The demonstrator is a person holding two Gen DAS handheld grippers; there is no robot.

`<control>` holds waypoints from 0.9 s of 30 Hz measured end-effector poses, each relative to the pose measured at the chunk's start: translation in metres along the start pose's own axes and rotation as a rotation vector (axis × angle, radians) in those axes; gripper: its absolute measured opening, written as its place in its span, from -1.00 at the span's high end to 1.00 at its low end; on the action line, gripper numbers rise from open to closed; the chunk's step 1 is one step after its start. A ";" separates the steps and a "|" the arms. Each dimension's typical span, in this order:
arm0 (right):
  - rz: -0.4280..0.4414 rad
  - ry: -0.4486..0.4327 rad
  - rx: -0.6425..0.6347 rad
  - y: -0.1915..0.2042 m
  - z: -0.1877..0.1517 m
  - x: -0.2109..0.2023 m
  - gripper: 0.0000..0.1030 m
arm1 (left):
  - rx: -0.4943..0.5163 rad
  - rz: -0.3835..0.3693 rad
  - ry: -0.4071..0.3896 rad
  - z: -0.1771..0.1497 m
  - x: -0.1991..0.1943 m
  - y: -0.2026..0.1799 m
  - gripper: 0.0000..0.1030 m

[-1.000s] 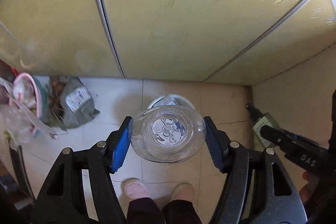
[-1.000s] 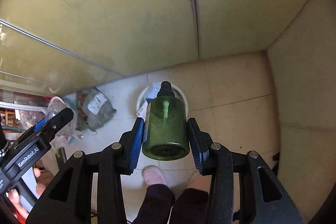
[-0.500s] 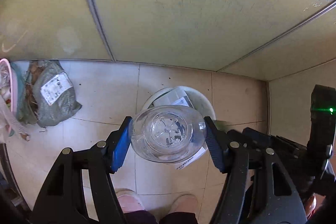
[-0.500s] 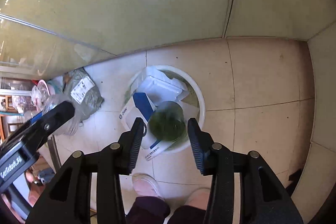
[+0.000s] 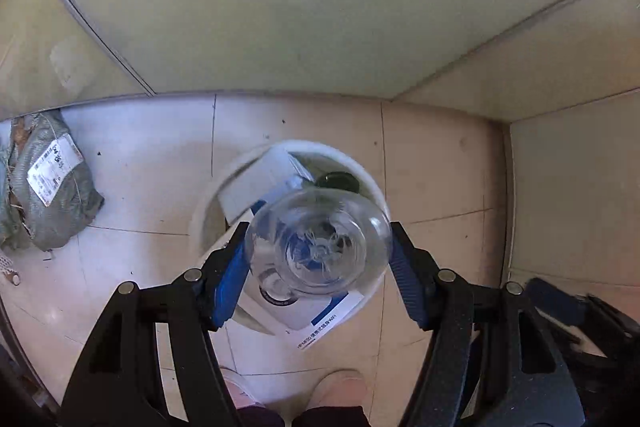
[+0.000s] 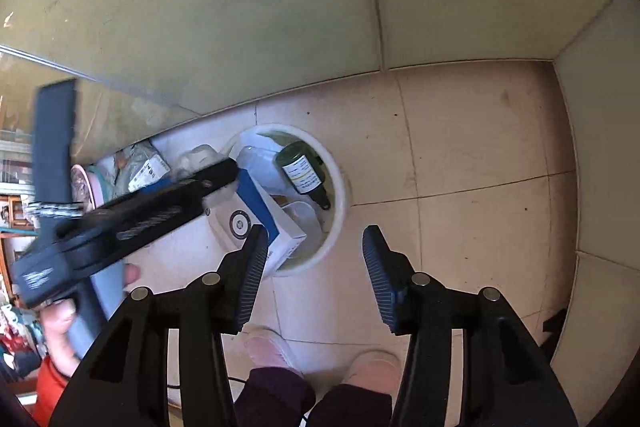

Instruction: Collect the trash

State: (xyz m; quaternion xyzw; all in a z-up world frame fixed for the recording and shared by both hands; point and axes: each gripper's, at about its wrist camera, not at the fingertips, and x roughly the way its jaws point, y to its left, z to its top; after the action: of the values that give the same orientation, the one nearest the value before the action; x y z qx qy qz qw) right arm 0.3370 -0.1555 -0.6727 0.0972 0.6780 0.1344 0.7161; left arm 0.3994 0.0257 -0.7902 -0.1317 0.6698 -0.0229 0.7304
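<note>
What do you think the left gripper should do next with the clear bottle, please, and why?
Probably open the jaws and let it drop. The left gripper holds the clear bottle directly above the white bin, where the green bottle and a blue-and-white box already lie. The right gripper is open and empty.

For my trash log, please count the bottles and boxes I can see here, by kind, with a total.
Clear plastic bottle, held by left gripper: 1
Dark green glass bottle, in white round bin: 1
White and blue cardboard box, in bin: 1
Total: 3
</note>
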 end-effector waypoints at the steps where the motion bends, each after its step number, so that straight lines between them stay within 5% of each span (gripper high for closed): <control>1: 0.002 -0.006 0.002 0.001 0.000 -0.001 0.11 | 0.001 0.010 0.017 -0.001 0.004 0.000 -0.27; 15: 0.027 -0.084 -0.013 0.027 -0.006 -0.073 0.11 | 0.012 0.002 0.029 -0.019 -0.048 -0.007 -0.28; 20: 0.030 -0.121 -0.027 0.042 -0.004 -0.129 0.11 | 0.031 0.036 -0.040 -0.030 -0.127 -0.019 -0.28; 27: 0.055 -0.220 -0.079 0.081 -0.006 -0.265 0.11 | 0.062 0.051 -0.236 -0.049 -0.313 -0.049 -0.28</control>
State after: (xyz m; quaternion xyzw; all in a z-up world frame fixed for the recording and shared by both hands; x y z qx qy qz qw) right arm 0.3142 -0.1655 -0.3966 0.1019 0.5865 0.1691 0.7855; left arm 0.3262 0.0364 -0.4782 -0.0938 0.5812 -0.0091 0.8083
